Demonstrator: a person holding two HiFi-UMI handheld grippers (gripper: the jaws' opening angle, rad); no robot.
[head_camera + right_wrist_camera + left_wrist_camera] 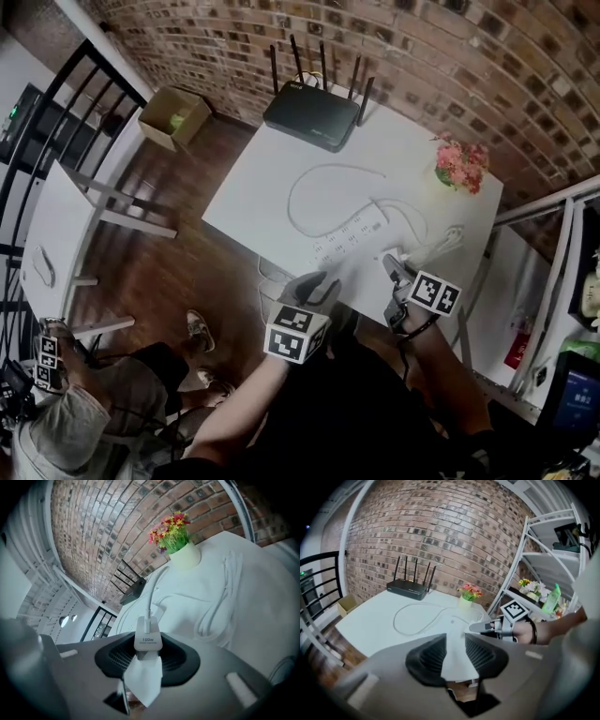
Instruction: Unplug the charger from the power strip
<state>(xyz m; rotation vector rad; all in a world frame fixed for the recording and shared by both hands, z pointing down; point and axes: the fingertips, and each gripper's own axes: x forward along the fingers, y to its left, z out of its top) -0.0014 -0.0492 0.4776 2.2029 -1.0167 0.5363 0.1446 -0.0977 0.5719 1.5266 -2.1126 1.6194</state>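
A white power strip (349,238) lies on the white table (272,178), its cord looping toward the router. My right gripper (395,265) (148,654) hovers just right of the strip's near end and is shut on a small white charger block (147,641) (391,253). The charger's white cable (151,597) runs off across the table, and its prongs are hidden. In the right gripper view no strip is seen around the charger. My left gripper (317,285) (454,641) hangs over the table's near edge, open with nothing between its fingers. The right gripper (482,627) shows beyond it.
A black router (314,114) stands at the table's far edge and a pot of flowers (459,164) at the far right corner. A metal shelf (562,281) stands to the right. On the floor to the left are a cardboard box (173,115) and another person (66,422).
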